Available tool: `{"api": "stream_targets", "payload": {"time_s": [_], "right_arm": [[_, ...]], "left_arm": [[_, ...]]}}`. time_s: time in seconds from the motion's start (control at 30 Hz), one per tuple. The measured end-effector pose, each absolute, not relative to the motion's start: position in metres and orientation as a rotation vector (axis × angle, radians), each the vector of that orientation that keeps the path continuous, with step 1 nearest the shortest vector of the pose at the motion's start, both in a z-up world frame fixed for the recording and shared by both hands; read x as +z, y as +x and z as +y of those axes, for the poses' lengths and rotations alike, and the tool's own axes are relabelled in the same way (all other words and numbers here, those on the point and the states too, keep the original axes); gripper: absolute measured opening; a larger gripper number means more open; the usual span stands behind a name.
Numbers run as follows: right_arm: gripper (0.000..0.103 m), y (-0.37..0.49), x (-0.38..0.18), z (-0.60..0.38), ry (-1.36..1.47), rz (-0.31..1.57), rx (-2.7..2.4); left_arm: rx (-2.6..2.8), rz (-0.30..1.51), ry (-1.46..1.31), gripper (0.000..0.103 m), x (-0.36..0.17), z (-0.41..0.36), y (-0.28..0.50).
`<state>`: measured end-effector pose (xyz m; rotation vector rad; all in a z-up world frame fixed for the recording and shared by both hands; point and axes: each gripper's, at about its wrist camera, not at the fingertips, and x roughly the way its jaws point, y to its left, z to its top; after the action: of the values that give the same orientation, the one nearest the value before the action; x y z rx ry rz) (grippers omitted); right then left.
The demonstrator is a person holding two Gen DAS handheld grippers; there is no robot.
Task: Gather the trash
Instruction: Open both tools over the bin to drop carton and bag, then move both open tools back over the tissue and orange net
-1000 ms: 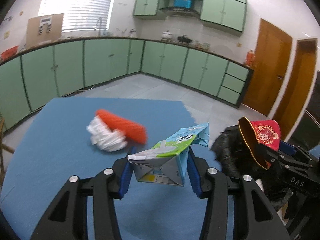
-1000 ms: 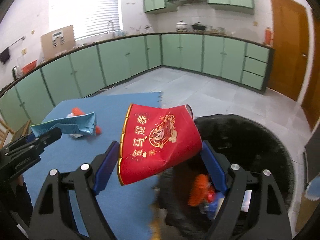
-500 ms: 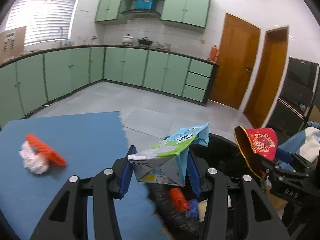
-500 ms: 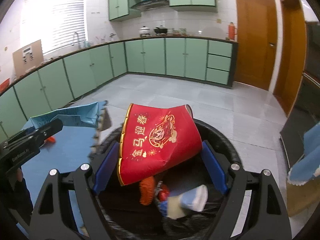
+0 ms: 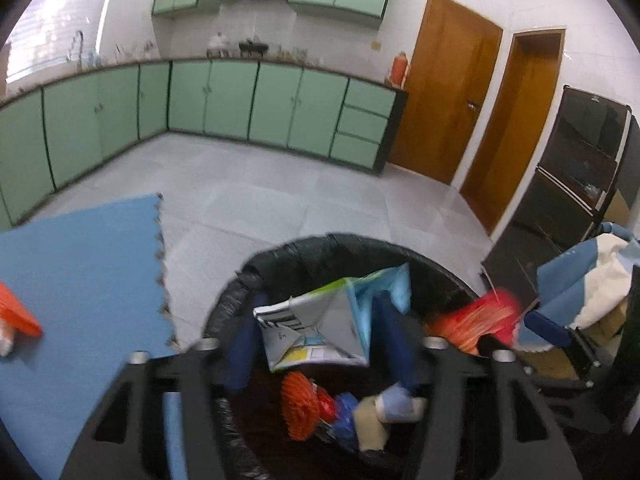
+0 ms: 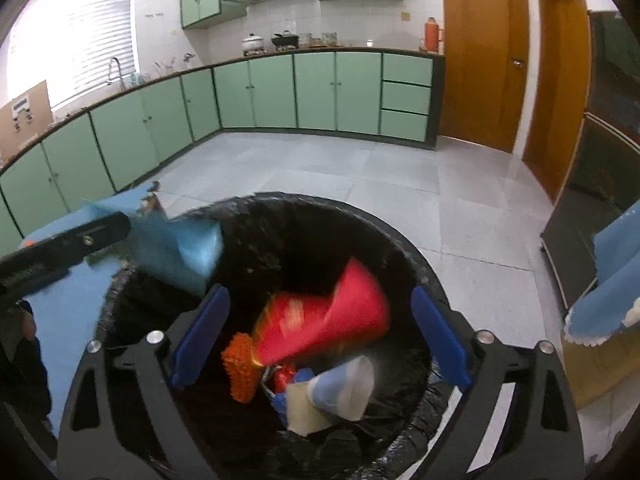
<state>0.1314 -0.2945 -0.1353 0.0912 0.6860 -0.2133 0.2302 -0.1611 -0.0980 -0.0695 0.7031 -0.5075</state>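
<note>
My left gripper [image 5: 320, 346] is shut on a crumpled milk carton [image 5: 320, 328] and holds it over the black-lined trash bin [image 5: 280, 252]. My right gripper [image 6: 318, 338] is open above the same bin [image 6: 404, 248]; the red paper cup [image 6: 324, 320] is blurred, loose between the fingers, dropping into the bin. It also shows as a red blur in the left wrist view [image 5: 480, 320]. The carton and left gripper show at the left of the right wrist view [image 6: 172, 248]. Orange and other trash [image 6: 240, 368] lies inside the bin.
A blue mat-covered table [image 5: 80, 280] is to the left with an orange wrapper and white paper [image 5: 16, 320] on it. Green cabinets [image 5: 280, 104] line the far wall. Wooden doors [image 6: 480, 52] are at the right. Blue and white cloth [image 5: 592, 280] lies at the right.
Both grippers moved from the table to above the bin. My right gripper opened and let go of the red cup, which is falling. My left still holds the carton.
</note>
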Motion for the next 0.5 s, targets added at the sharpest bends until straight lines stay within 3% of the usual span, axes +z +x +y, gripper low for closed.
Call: {"api": "stream_targets", "payload": {"time_s": [0.3, 0.5], "right_arm": [[0.092, 0.122, -0.134, -0.284, 0.112, 0.685, -0.215], [0.093, 0.130, -0.112, -0.243, 0.102, 0.654, -0.140]], "left_arm": [[-0.487, 0.672, -0.082, 0.075, -0.088, -0.136, 0.224], [-0.357, 0.587, -0.053, 0.077, -0.072, -0.066, 0.209]]}}
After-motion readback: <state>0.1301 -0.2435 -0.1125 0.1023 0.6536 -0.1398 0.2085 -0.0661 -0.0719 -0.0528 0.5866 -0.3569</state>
